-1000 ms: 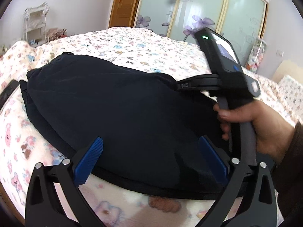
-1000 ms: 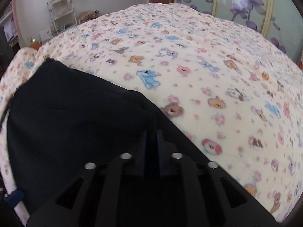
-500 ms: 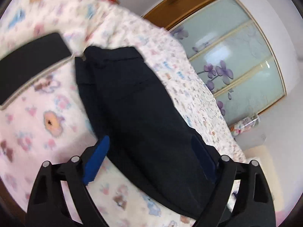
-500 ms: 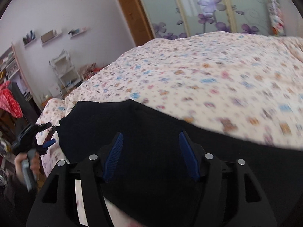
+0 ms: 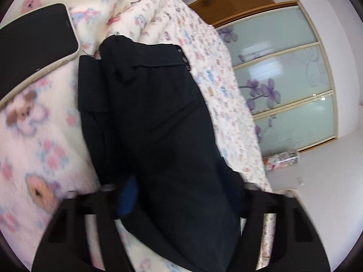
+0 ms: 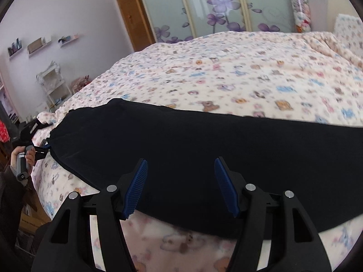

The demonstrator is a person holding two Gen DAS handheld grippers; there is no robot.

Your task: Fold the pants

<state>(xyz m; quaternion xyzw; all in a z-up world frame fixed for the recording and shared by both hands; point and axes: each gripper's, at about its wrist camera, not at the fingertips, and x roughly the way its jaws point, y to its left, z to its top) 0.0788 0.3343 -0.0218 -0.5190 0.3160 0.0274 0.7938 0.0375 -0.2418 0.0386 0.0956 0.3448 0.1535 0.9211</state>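
Dark navy pants (image 5: 158, 117) lie flat on a bed with a bear-print blanket (image 5: 34, 147). In the left wrist view the waistband is at the far end and the cloth runs back between my left gripper's (image 5: 181, 195) open jaws; one blue pad (image 5: 128, 195) shows, the other is hidden by cloth. In the right wrist view the pants (image 6: 192, 140) stretch across the bed. My right gripper (image 6: 180, 185) is open and empty, hovering over their near edge. The left gripper (image 6: 38, 140) shows there at the far left end of the pants.
A black phone (image 5: 34, 43) in a pale case lies on the blanket left of the waistband. Sliding wardrobe doors (image 6: 215, 6) with purple flowers and a wooden door stand behind the bed. A white shelf rack (image 6: 54, 83) stands by the left wall.
My right gripper has opened, let go of the pants and drawn back. My left gripper has swung to the waistband end, its jaws now around the cloth.
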